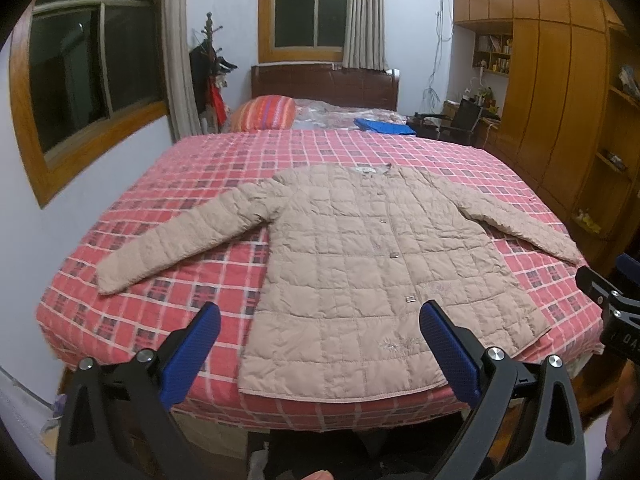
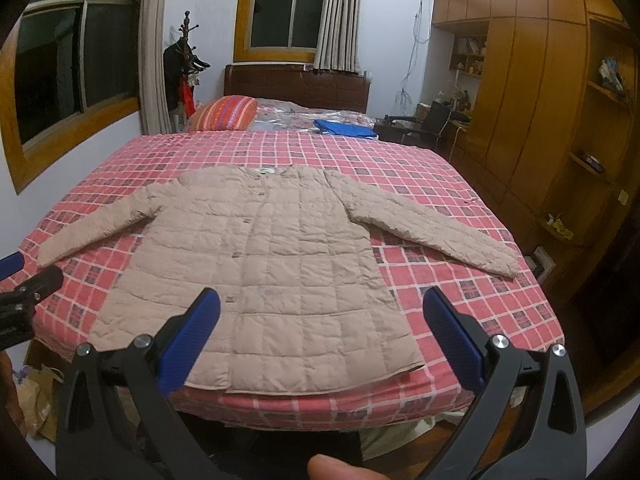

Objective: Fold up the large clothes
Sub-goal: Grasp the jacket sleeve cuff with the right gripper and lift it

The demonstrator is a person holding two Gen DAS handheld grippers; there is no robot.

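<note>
A beige quilted jacket (image 1: 360, 264) (image 2: 256, 264) lies flat and buttoned on the bed, collar toward the headboard, both sleeves spread outward. My left gripper (image 1: 320, 316) hovers open above the jacket's hem near the bed's foot, nothing between its blue pads. My right gripper (image 2: 320, 300) is also open, held over the hem a little to the right, and empty. The right gripper's black frame (image 1: 612, 308) shows at the right edge of the left wrist view. The left gripper's frame (image 2: 24, 292) shows at the left edge of the right wrist view.
The bed carries a red plaid cover (image 1: 168, 280) (image 2: 480, 280), a striped pillow (image 1: 266, 112) and a blue folded item (image 1: 384, 126) near the headboard. A wooden wardrobe (image 2: 532, 100) lines the right wall. A coat stand (image 1: 208, 64) and windows stand left. A bag (image 2: 36, 396) sits on the floor.
</note>
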